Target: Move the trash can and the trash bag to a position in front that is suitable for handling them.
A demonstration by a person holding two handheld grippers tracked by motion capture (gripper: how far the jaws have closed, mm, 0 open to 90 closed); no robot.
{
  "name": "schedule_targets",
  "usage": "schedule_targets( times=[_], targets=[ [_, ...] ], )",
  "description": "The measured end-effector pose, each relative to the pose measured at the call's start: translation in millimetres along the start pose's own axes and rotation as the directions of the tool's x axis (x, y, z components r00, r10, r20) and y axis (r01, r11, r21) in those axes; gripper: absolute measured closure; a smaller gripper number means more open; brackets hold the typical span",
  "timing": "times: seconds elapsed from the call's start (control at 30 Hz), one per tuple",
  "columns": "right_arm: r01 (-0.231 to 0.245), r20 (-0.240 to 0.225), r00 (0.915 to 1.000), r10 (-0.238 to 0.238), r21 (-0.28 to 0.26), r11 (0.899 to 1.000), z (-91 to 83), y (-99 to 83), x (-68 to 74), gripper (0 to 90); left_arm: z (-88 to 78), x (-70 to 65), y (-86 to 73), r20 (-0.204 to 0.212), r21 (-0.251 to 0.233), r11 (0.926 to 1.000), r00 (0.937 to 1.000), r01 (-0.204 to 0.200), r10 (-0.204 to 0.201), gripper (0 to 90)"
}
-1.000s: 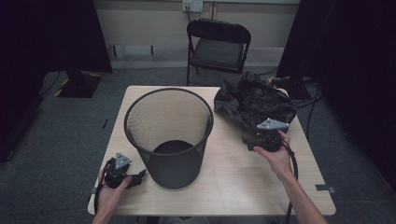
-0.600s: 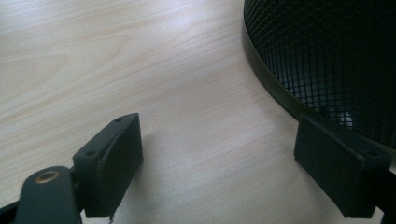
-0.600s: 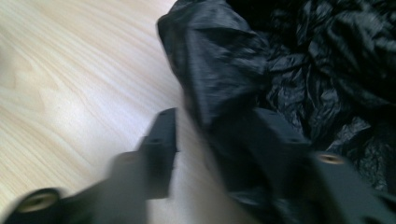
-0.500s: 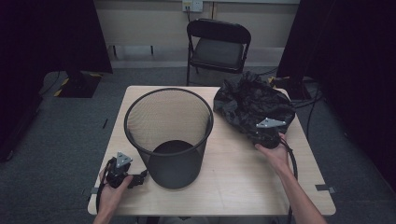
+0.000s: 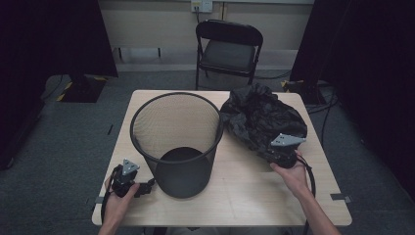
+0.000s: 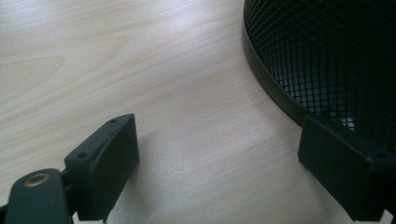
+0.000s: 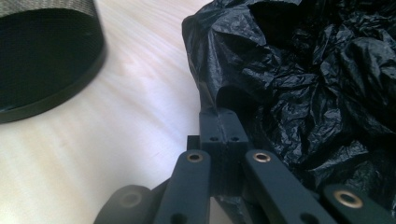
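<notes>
Your right gripper (image 5: 268, 155) sits at the near edge of the black garbage bag (image 5: 262, 117), right of the wire-mesh wastebasket (image 5: 176, 142). Its jaws have just been closing & are now pressed together, pinching a fold of the bag's plastic at the tips; in the right gripper view the gripper (image 7: 219, 114) bites the crumpled bag (image 7: 322, 79) at its lower left edge, w/ the wastebasket's base (image 7: 44, 56) off to the upper left.

The bag lies in a loose heap on the desk (image 5: 244, 191), just beside the wastebasket's right side, its left edge about touching the rim.

Your left gripper (image 5: 147, 186) rests on the desk at the wastebasket's near-left foot, jaws spread wide w/ nothing between them. The left gripper view shows the gripper (image 6: 219, 172) over bare wood (image 6: 116, 60); one jaw is close against the wastebasket's bottom band (image 6: 271, 88), can't tell if it touches.

Wastebasket stands upright about mid-desk. A black folding chair (image 5: 229, 49) stands on the floor beyond it, past the desk's far edge.
</notes>
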State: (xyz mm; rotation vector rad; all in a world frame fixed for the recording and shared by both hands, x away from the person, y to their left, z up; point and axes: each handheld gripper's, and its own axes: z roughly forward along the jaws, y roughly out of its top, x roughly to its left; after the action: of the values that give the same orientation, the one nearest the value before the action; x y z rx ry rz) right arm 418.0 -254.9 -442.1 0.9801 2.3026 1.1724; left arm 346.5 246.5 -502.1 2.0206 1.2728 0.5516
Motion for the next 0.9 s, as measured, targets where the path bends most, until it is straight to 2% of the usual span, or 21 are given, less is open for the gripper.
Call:
schedule_targets(
  times=[0.23, 0.3, 0.47, 0.73, 0.9],
  targets=[
    [0.005, -0.049, 0.9988, -0.006, -0.026, 1.0, -20.9, -15.2, 19.3, 90.0, 0.0, 0.0, 0.0, 0.0, 0.0, 1.0, 1.0, 0.0, 0.0, 12.0],
    [0.021, -0.059, 0.998, -0.022, -0.022, 1.0, -25.6, -20.4, 24.9, 90.0, 0.0, 0.0, 0.0, 0.0, 0.0, 1.0, 1.0, 0.0, 0.0, 11.9],
    [0.014, -0.102, 0.9947, -0.016, -0.014, 1.0, -32.4, -37.1, 35.3, 90.0, 0.0, 0.0, 0.0, 0.0, 0.0, 1.0, 1.0, 0.0, 0.0, 12.0],
    [0.025, -0.112, 0.9934, -0.026, -0.009, 1.0, -50.8, -49.3, 48.7, 90.0, 0.0, 0.0, 0.0, 0.0, 0.0, 1.0, 1.0, 0.0, 0.0, 11.9],
    [0.033, -0.141, 0.9894, -0.033, -0.008, 0.999, -61.7, -59.0, 59.3, 90.0, 0.0, 0.0, 0.0, 0.0, 0.0, 1.0, 1.0, 0.0, 0.0, 12.0]
  ],
)
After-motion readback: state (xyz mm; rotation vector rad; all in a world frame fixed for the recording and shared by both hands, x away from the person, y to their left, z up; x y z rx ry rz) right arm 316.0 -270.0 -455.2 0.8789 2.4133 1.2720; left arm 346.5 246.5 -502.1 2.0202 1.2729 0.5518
